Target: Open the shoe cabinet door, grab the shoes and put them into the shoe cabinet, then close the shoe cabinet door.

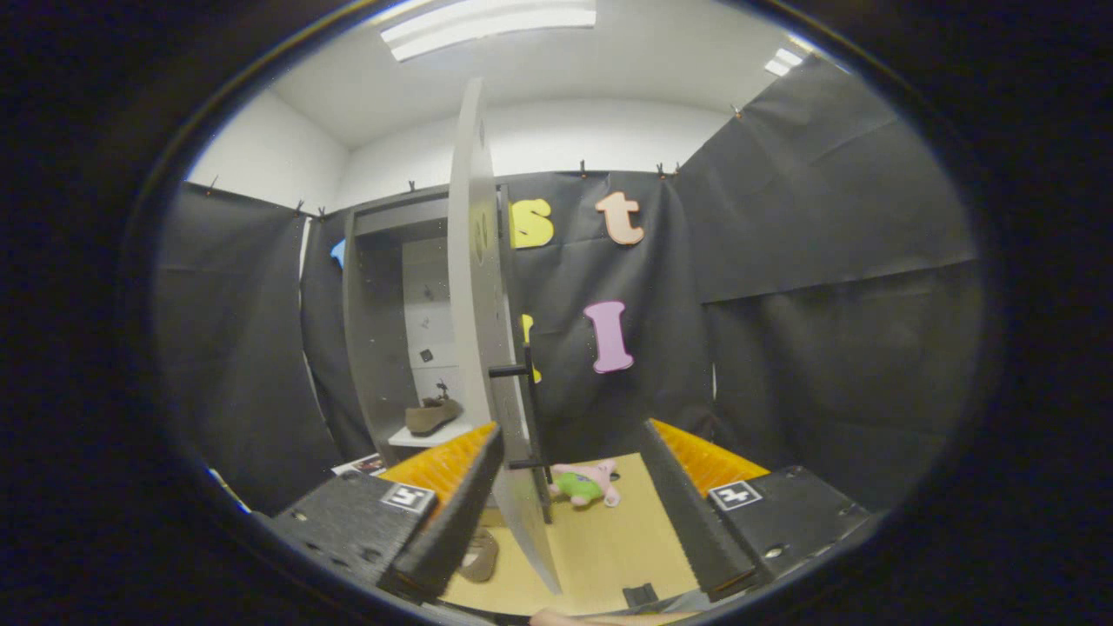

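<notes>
Between fingers: the door [483,348] stands edge-on in the gap of the gripper [569,487], nearer the left finger [452,513]; right finger [687,513] well clear of it.
Finger state: spread wide, pressing on nothing; contact between left finger and door edge cannot be told.
Handle: black bar handle [527,409] on the door's right face, just ahead of the fingers, not grasped.
Door: swung out toward the camera, roughly half open. Judged: the gripper sits astride the edge so a sideways nudge can swing the panel either way.
Cabinet: grey cabinet [369,330] beyond the left finger, interior exposed, pale back wall showing.
Shoe 1: brown shoe [432,416] on the white shelf [426,436] inside the cabinet, upright, toe to the left.
Shoe 2: second brown shoe [479,556] on the floor [609,539], just beside the left finger's tip, partly hidden by the door's lower edge.
Toy: pink and green soft toy [585,483] on the floor past the door, between the fingers; no part of the task.
Stage, judged: door open, one shoe stowed, one left to fetch; closing comes after.
Next, judged: drop low and left of the door to reach the floor shoe.
Risk, judged: the door edge lies close to that path and may get bumped further shut.
</notes>
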